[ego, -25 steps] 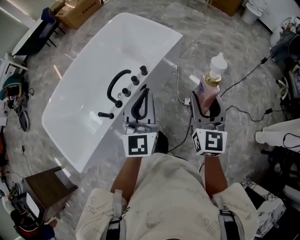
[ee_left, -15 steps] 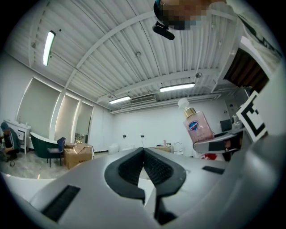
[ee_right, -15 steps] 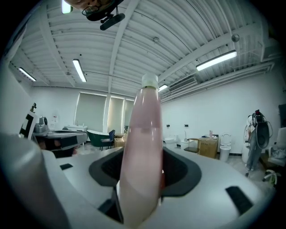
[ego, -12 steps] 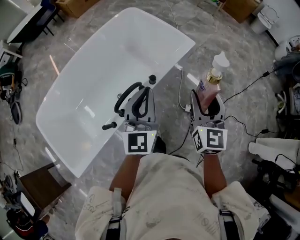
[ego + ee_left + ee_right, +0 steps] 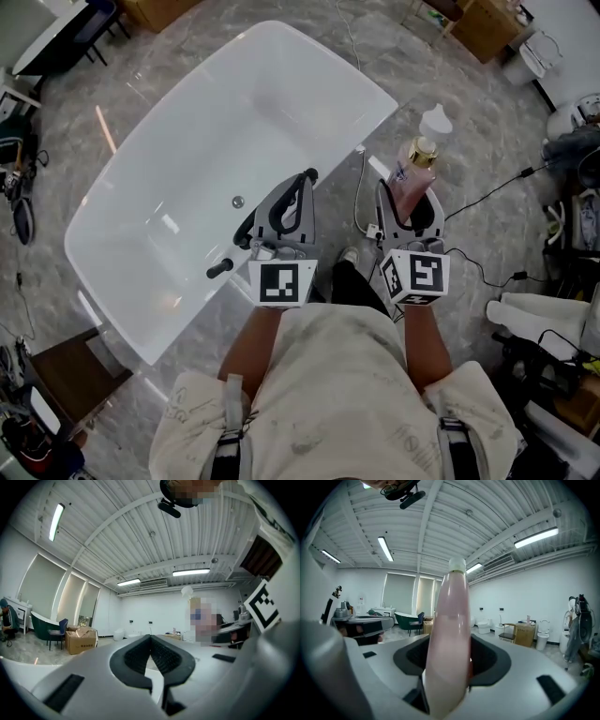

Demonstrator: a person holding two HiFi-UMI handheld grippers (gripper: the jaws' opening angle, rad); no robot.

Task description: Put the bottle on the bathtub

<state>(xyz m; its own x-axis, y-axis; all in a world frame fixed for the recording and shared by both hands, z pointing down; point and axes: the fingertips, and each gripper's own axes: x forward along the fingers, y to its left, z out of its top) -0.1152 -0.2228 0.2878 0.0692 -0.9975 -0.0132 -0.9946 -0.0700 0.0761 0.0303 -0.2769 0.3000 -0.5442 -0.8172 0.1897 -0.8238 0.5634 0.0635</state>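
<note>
Head view, right gripper (image 5: 410,199) pinching bottle (image 5: 415,173), left gripper (image 5: 305,180) pressed together (empty), cables (image 5: 357,192) beside bathtub (image 5: 187,122).

On my feed, the person wears a cream short-sleeved shirt (image 5: 328,375) with faint grey print. 2 grey harness straps (image 5: 228,439) with buckles run over it at the lower edge of the head view. The left claw (image 5: 305,178) and right claw (image 5: 410,199) have pale grey moulded bodies, and I can see black ribbed pads (image 5: 166,656) lining the jaws. Each carries a white cube (image 5: 281,283) printed with black square markers, at lower centre of the frame.
</note>
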